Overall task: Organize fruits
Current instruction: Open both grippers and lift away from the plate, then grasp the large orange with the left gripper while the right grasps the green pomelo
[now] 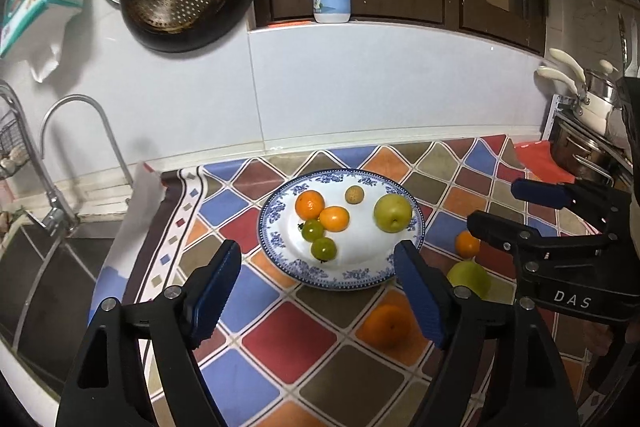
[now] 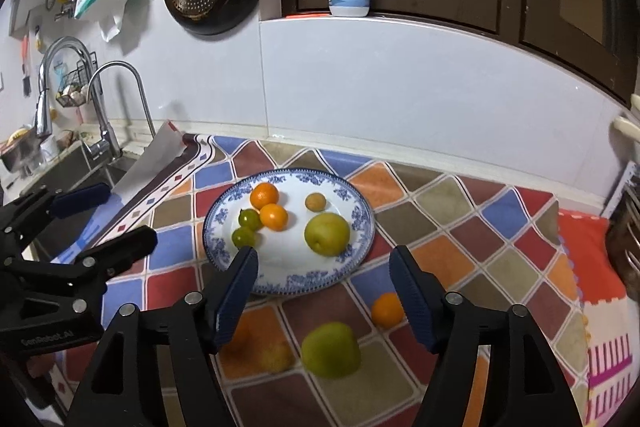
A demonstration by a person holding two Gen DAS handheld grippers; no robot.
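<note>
- The steel sink with its curved chrome tap sits at the far left, beside the left edge of the patterned diamond-check cloth covering the counter.
- The left gripper hovers over the cloth with its blue-padded fingers spread wide and nothing between them; the near rim of the plate lies in the gap.
- The round blue-and-white porcelain plate lies flat mid-cloth, with bare cloth on every side.
- On the plate, left to right: 2 small green round fruits, 2 small oranges touching each other, 1 small brown round fruit, and 1 large green apple with its dimpled end facing the camera, near the right rim.
- Off the plate on the near cloth lie a large orange, a blurred yellowish fruit, a second green apple and a small orange.
- The right gripper hangs open just as wide, empty, above that second green apple.
</note>
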